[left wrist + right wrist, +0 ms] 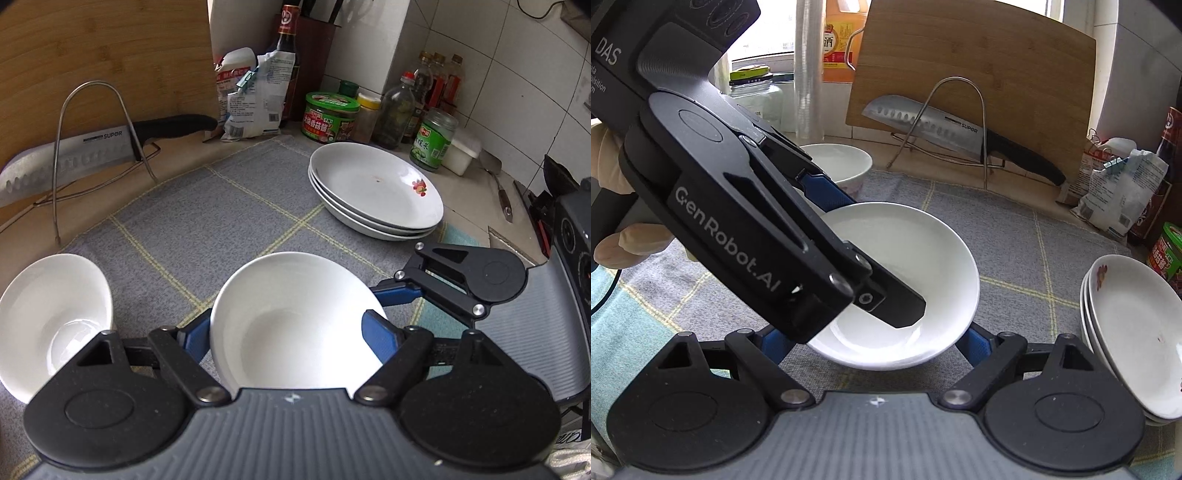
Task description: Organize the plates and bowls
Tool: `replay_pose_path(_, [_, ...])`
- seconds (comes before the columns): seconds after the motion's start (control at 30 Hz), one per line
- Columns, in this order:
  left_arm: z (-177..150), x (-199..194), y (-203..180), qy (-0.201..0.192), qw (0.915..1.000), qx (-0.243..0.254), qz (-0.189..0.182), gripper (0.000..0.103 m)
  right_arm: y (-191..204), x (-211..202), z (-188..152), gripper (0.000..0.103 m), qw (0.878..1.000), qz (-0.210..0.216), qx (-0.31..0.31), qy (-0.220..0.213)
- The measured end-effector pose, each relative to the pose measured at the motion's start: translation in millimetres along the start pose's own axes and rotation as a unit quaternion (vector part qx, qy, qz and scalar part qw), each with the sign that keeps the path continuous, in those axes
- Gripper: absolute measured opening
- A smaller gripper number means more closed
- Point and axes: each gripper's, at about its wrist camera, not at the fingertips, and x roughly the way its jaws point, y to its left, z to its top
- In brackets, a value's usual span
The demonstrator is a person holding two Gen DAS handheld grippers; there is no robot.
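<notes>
My left gripper [288,332] is shut on a small white bowl [295,317], one blue pad on each side of it. In the right wrist view this gripper [849,251] reaches in from the upper left, its near finger lying across the same bowl [923,251]. My right gripper [875,343] stands open, its fingers flanking the bowl's near edge; I cannot see them press. It shows at the right of the left wrist view [461,280]. A second white bowl [48,321] sits on the mat to the left [838,162]. A stack of white plates [376,188] rests at the back right.
A grey checked mat [221,214] covers the counter. A knife [74,155] lies in a wire rack against a wooden cutting board [103,55]. Jars, bottles and bags [332,114] line the tiled wall. A gloved hand [613,166] holds the left gripper.
</notes>
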Motion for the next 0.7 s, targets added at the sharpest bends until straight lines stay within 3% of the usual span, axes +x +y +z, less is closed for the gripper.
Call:
replay_pose_path(0.33, [2,17,4,-0.001,0.9997,-0.025,-0.005,0.083,-8,2,-1,0.093,1.000,-0.004,0.011,0.016])
replay_pose_path(0.43, [0,18,3,-0.006,0.9997,-0.025,0.001,0.094,-9,4,-1,0.093,1.000,-0.002,0.015,0.015])
replay_pose_path(0.5, [-2,15,1,-0.018,0.9995,-0.020,0.018,0.100,-9,4,-1,0.103,1.000,-0.001,0.017,0.013])
replay_pose_path(0.7, [-14,-12,-11,-0.063,0.9946,0.004,0.082,0.100,-8,-2,-2,0.103,1.000,-0.015,0.007,0.009])
